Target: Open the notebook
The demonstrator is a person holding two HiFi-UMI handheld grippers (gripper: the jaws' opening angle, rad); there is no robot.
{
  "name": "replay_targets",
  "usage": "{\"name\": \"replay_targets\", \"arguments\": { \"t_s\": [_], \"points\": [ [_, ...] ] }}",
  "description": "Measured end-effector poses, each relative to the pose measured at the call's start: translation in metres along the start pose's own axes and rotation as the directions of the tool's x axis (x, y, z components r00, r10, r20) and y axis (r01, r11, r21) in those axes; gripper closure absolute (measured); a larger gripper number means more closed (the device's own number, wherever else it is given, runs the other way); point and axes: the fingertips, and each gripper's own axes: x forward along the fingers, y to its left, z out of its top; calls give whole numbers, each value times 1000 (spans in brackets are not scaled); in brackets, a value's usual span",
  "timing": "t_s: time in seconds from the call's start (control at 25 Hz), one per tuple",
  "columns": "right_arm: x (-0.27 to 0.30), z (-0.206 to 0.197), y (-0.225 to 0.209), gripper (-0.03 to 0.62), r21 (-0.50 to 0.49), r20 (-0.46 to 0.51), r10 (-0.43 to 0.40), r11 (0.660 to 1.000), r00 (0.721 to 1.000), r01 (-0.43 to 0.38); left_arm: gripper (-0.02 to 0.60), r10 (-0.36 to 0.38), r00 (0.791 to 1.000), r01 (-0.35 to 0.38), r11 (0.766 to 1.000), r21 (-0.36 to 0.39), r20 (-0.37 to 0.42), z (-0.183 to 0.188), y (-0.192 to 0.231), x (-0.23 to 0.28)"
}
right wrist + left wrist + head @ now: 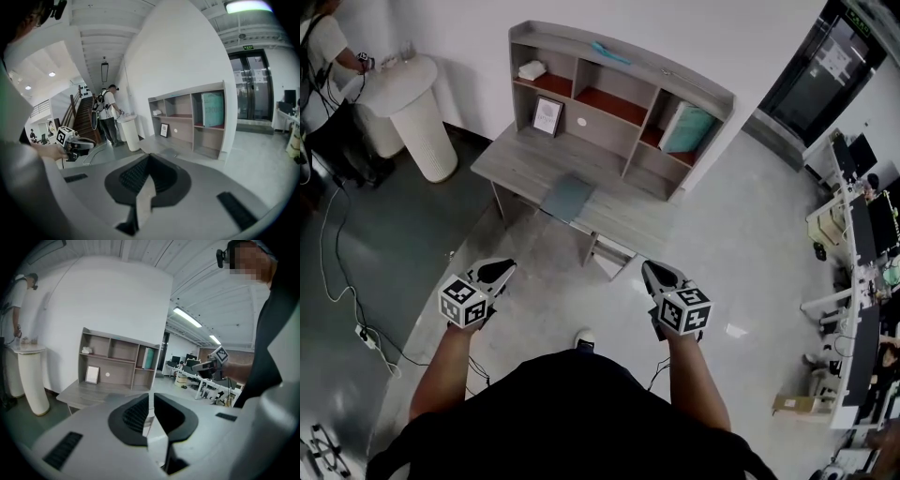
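A grey-blue notebook [567, 197] lies closed near the front edge of the grey desk [511, 159], below the shelf unit [619, 98]. In the right gripper view the notebook [169, 152] is a flat slab just past the jaws. Both grippers hang in front of the person, well short of the desk. My left gripper [497, 274] [151, 397] holds nothing, and a thin slit shows between its jaws. Nothing is held by my right gripper [661, 276] [149, 157], whose tips meet. Each gripper shows in the other's view: right gripper [211, 363], left gripper [77, 143].
A white ribbed pedestal [417, 117] stands left of the desk, with a person [323, 56] beside it. Cables [342, 281] trail over the floor at left. The shelves hold a framed picture [547, 116] and a teal book [686, 127]. Office desks [862, 309] line the right edge.
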Motion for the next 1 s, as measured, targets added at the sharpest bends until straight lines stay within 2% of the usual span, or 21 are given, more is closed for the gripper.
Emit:
{"name": "replay_targets", "arguments": {
  "t_s": [0.44, 1.0],
  "points": [
    [28, 9, -49, 592, -10, -20, 44, 999, 999, -44, 540, 45, 999, -45, 999, -16, -12, 5, 4, 44],
    [70, 26, -102, 592, -35, -46, 162, 986, 986, -164, 540, 153, 988, -154, 988, -22, -31, 25, 5, 82]
  ]
}}
